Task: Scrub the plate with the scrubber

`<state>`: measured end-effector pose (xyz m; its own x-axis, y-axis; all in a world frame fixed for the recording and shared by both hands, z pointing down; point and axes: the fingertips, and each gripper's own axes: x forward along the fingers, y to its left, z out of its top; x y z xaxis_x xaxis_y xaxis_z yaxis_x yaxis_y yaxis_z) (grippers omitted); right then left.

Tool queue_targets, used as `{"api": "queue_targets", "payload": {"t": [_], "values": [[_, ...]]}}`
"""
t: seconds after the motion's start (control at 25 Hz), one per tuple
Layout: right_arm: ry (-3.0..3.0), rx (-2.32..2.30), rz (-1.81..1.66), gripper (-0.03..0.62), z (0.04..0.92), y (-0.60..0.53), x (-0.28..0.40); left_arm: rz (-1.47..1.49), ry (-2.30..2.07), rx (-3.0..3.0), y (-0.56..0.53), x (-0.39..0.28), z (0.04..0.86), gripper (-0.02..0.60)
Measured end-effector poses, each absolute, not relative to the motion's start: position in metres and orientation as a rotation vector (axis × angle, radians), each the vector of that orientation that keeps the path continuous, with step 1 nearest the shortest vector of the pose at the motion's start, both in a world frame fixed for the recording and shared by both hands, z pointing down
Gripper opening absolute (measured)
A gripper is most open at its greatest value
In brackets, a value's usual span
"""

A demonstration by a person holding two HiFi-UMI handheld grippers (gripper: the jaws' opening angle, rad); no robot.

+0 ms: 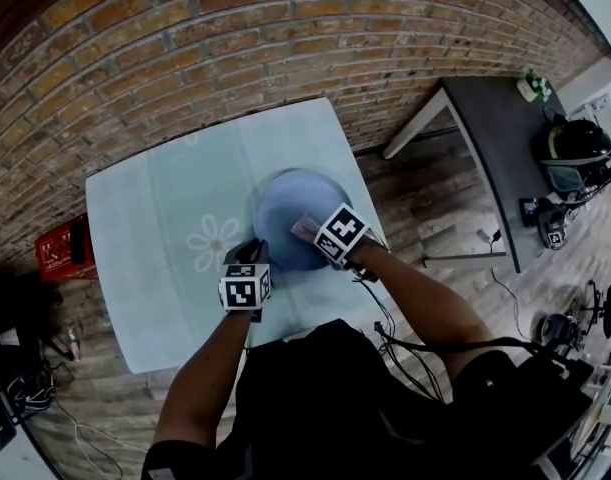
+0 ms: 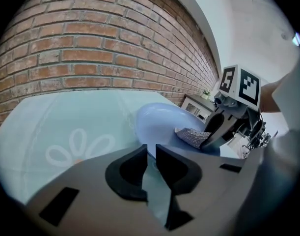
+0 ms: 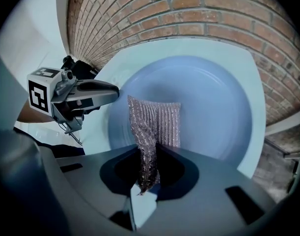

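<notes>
Right gripper (image 3: 149,161) clamped on silvery scrubber (image 3: 157,122), which lies on the blue plate (image 3: 213,107) below it. Left gripper (image 2: 150,161) pinches plate's rim. Pale green table (image 1: 155,218) underneath; brick wall (image 1: 185,38) ahead.

Silvery scrubber (image 3: 154,127) on blue plate (image 3: 213,112)

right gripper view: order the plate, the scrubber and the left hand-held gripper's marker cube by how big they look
1. plate
2. scrubber, which is also nearest the camera, so it looks enlarged
3. marker cube
</notes>
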<state>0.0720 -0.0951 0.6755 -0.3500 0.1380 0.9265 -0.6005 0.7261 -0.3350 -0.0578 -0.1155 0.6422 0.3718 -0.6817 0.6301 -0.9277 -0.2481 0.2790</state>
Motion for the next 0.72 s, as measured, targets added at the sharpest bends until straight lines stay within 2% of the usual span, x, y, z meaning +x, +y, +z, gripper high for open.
{"api": "queue_targets", "payload": {"t": [0.72], "values": [[-1.802, 0.279, 0.868, 0.074, 0.673, -0.065, 0.013, 0.521, -1.275, 2.096, -0.110, -0.057, 0.638, 0.061]]}}
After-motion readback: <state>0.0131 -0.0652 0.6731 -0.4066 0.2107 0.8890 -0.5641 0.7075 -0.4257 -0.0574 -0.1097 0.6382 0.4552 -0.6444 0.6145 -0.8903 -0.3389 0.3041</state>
